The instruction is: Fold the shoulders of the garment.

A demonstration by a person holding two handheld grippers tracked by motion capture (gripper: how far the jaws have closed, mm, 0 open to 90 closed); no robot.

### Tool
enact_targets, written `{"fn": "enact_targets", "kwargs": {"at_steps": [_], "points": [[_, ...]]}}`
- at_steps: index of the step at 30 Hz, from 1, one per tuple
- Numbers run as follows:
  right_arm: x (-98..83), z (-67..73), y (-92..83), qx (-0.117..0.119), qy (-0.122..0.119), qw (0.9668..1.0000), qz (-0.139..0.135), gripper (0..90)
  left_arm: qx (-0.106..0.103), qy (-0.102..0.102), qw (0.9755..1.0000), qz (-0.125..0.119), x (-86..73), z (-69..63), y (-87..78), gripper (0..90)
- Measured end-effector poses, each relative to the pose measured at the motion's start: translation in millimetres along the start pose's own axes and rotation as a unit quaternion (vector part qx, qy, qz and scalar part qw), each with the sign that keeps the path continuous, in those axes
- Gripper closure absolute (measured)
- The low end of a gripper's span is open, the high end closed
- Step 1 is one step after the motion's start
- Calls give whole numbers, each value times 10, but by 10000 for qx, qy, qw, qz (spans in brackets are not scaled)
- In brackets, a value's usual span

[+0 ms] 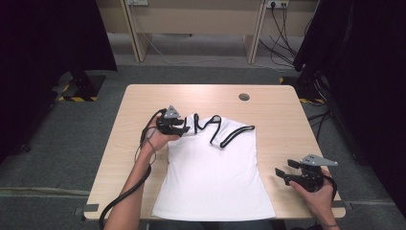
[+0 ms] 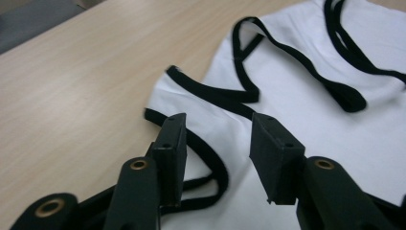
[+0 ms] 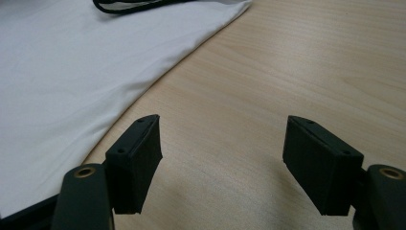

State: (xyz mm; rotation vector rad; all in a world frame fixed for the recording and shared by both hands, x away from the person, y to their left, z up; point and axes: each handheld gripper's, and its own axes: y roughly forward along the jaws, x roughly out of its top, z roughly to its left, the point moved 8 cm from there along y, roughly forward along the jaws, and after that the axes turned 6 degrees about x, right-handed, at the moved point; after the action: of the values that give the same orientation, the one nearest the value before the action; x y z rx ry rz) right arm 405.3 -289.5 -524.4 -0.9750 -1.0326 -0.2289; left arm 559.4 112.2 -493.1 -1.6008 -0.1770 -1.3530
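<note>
1. High view: a white tank top with black trim is seen spread flat on the wooden table, hem toward the person and black straps toward the far side, lying loosely crossed and looped.
2. The garment is judged to be light, thin and limp; no shape would be kept once it is lifted, and a single layer could easily be dragged or bunched instead of raised cleanly.
3. The fabric is judged not to be fragile, though it could slide over the smooth tabletop if pushed sideways.
4. A hold is best taken on the bound black edging at a shoulder or armhole, where the cloth is doubled and firmer, or at a corner of the hem.
5. The left gripper is seen at the garment's upper left shoulder. In the left gripper view its jaws stand partly apart, with the black armhole trim and white cloth lying below and between them; nothing is pinched.
6. The right gripper is held just beside the garment's right edge, near the hem, over bare table.
7. In the right gripper view its jaws are spread wide and empty, with the curved side edge of the top lying to their left, near but apart from them.
</note>
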Motion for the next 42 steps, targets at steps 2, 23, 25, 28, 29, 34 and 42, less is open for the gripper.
{"fn": "enact_targets", "kwargs": {"at_steps": [2,23,25,28,29,34,42], "points": [[0,1,-1,5,12,10000,1,296,13,-83,10000,43,36,86,44,542],[-1,3,2,42,5,10000,11,293,-355,-894,9919,824,61,340,667,531],[-2,4,3,39,3,10000,18,293,-311,-900,9918,850,57,342,689,520],[-3,6,4,33,-11,10000,27,293,-398,-850,9917,883,52,304,713,534],[-3,6,4,28,-15,10000,27,293,-419,-837,9917,886,49,291,722,545],[-3,7,4,24,-19,10000,27,294,-437,-764,9918,925,50,256,714,634],[-3,6,5,17,-18,10000,34,294,-764,-675,9931,574,170,151,616,845]]}}
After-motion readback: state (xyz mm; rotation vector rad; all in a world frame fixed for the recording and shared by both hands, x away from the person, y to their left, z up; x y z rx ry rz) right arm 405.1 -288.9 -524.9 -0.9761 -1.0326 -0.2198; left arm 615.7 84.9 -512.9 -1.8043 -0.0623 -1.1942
